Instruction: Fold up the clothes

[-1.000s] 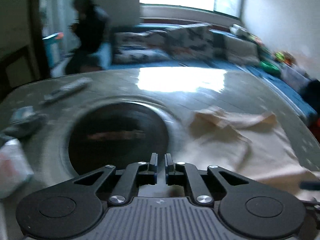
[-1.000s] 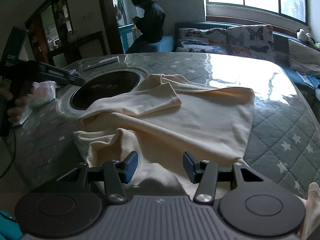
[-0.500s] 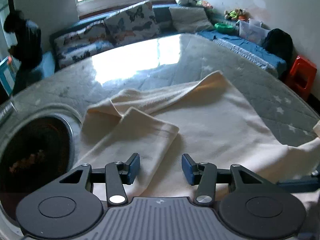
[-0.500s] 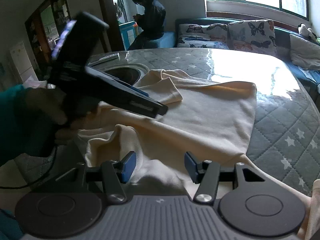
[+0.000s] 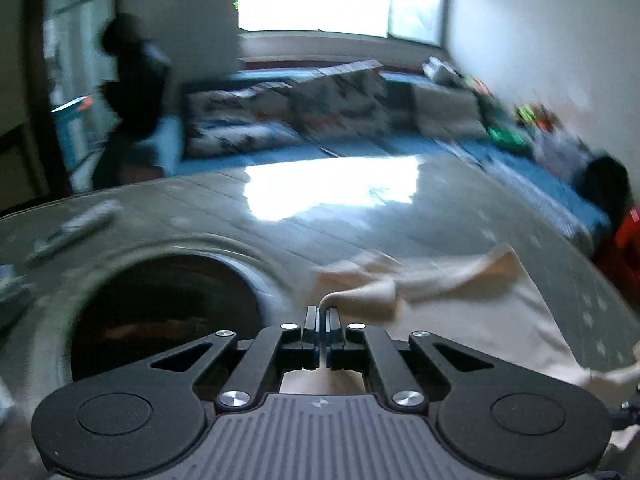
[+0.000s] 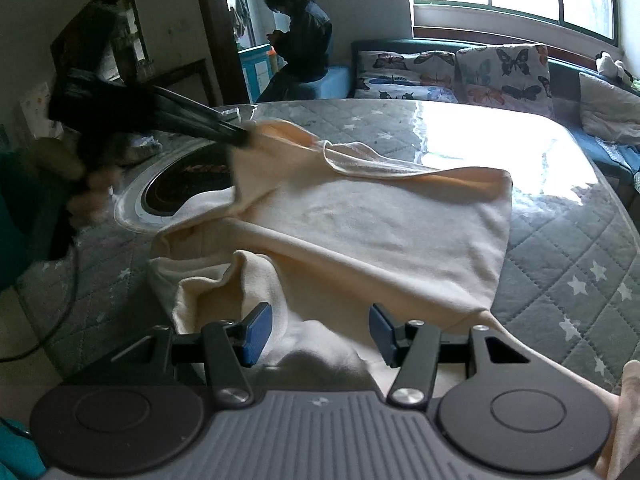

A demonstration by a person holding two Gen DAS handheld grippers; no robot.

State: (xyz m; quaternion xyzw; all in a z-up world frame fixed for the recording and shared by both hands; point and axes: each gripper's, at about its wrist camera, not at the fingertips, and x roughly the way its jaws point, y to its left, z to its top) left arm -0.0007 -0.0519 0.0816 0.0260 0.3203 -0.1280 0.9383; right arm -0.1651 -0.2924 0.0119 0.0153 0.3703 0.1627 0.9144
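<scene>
The cream garment [image 6: 360, 224] is lying spread across the grey quilted table [image 6: 580, 264], its near end bunched up just in front of the right gripper [image 6: 320, 328], its left part draping over the rim of the dark round inset [image 6: 176, 184] in the tabletop. The left gripper [image 5: 321, 320] is pinching a fold of that cloth: its jaws are pressed together with a thin strip of fabric showing between them, and in the right wrist view the gripper [image 6: 240, 136] is lifting the far-left corner clear of the table, the cloth hanging in a peak below the tips. The right gripper's blue pads [image 6: 256, 332] are standing well apart, the bunched fabric lying between and under them; whether they are touching it I cannot tell. Half a second ago the left jaws were open over the flat sleeve; now they have closed and the corner has come up. The right gripper is sitting where it was.
</scene>
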